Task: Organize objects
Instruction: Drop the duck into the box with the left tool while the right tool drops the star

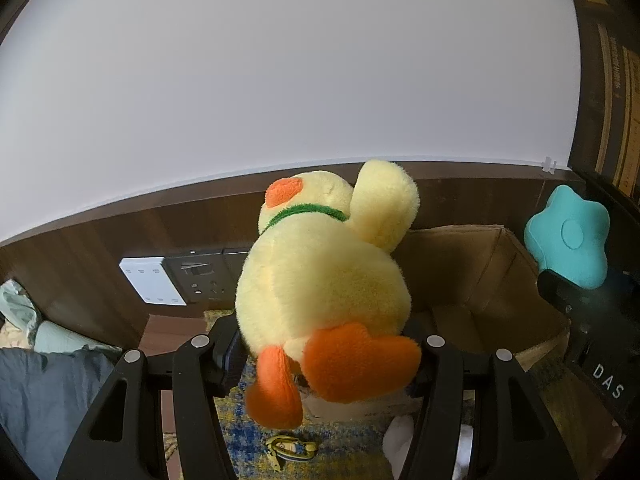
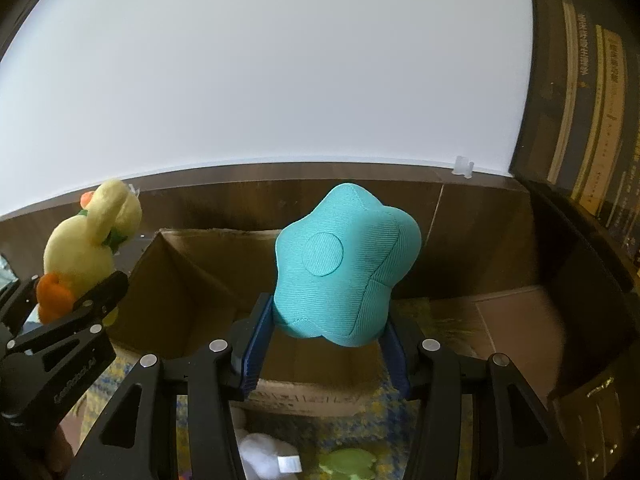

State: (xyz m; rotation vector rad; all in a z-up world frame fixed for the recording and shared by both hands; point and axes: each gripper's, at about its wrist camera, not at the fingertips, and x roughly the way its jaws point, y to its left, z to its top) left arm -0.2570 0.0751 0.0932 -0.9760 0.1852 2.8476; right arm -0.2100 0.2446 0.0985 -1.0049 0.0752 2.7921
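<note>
My left gripper (image 1: 326, 354) is shut on a yellow plush duck (image 1: 320, 272) with orange feet and a green collar, held up in the air left of an open cardboard box (image 1: 480, 280). My right gripper (image 2: 324, 348) is shut on a teal star-shaped cushion (image 2: 344, 264), held above the same box (image 2: 192, 288). The duck also shows at the left of the right wrist view (image 2: 80, 256), and the teal cushion shows at the right of the left wrist view (image 1: 568, 236).
The box stands on a blue-and-yellow patterned rug (image 1: 248, 432) against a wood-panelled wall (image 1: 100, 248) with sockets (image 1: 200, 276). A white plush (image 2: 260, 456), a green toy (image 2: 348, 464) and a small striped toy (image 1: 290, 450) lie on the rug. Bedding (image 1: 44, 392) is at left.
</note>
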